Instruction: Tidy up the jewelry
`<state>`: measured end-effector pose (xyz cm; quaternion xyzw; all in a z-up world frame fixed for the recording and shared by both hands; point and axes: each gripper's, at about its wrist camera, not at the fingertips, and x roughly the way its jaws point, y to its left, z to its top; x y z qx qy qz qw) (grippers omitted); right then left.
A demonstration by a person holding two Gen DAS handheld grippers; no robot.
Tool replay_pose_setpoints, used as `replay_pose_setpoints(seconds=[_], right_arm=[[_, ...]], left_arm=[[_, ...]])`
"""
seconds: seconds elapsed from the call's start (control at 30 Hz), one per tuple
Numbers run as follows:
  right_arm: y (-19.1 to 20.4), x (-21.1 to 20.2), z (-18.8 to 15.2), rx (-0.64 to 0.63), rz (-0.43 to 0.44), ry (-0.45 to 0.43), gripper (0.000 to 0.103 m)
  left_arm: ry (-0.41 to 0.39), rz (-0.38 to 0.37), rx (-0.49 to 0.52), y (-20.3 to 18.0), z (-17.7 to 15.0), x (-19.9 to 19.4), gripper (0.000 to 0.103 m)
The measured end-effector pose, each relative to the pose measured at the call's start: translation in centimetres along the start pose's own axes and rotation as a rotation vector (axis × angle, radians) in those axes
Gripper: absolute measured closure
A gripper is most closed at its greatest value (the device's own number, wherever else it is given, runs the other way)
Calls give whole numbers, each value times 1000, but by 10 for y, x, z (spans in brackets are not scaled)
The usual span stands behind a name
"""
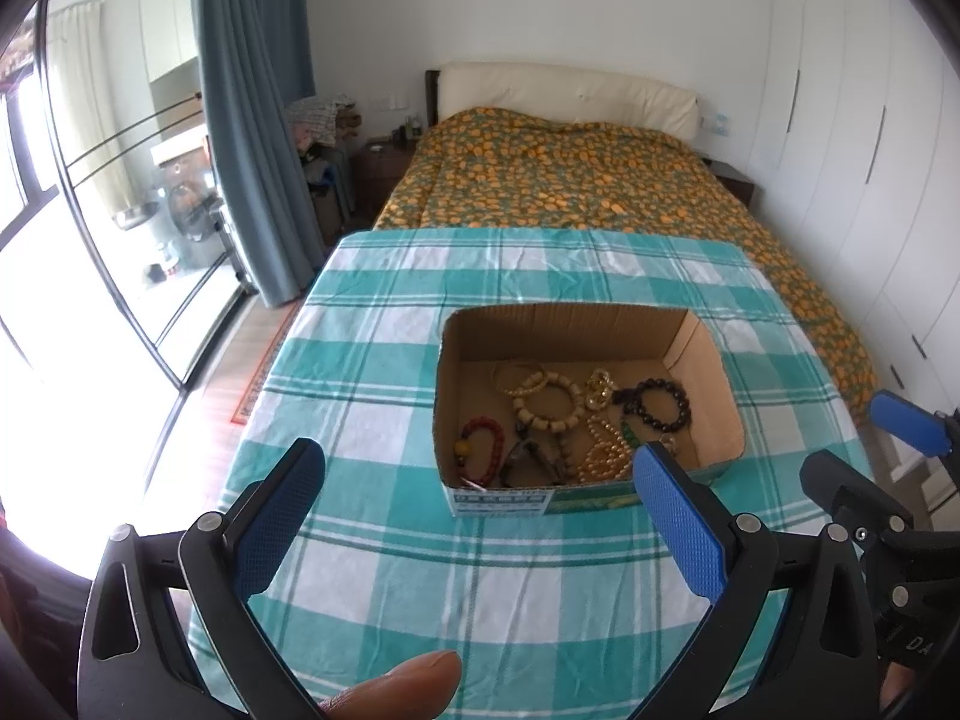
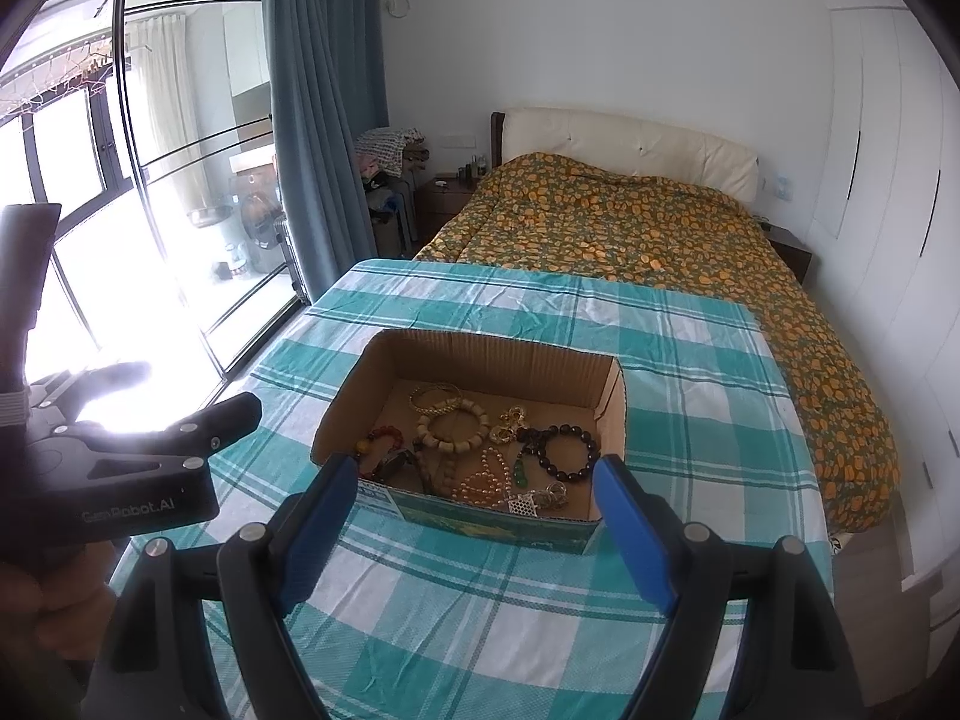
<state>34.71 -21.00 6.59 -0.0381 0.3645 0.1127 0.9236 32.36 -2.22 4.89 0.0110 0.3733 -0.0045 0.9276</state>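
An open cardboard box [image 1: 708, 360] [image 2: 342, 414] sits on the teal checked tablecloth [image 1: 372, 372] [image 2: 480, 600]. Inside lie several pieces: a wooden bead bracelet [image 1: 547, 402] [image 2: 459, 429], a dark bead bracelet [image 1: 660, 405] [image 2: 564, 450], a red bead bracelet [image 1: 480, 441] [image 2: 381, 438] and a pearl strand [image 1: 603, 453] [image 2: 480, 483]. My left gripper [image 1: 480, 468] hovers open just short of the box with nothing between its blue pads. My right gripper [image 2: 474, 480] also stands open before the box's near wall, holding nothing. The right gripper's blue finger [image 1: 906, 423] shows at the left wrist view's right edge.
A bed with an orange-patterned cover [image 1: 570, 180] [image 2: 660, 228] lies beyond the table. White wardrobes [image 1: 840, 120] line the right wall; a blue curtain [image 2: 318, 120] and glass doors [image 2: 90, 210] stand left. The left gripper's black body [image 2: 120, 468] is at the right wrist view's left.
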Motion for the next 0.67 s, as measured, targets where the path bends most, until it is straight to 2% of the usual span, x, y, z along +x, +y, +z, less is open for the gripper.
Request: replay_pose_setpoints(seconds=[0.67], right_arm=[[-3,6,-7,3,-23,20,20]], left_arm=[[-26,-27,29,-1,-7,6,1]])
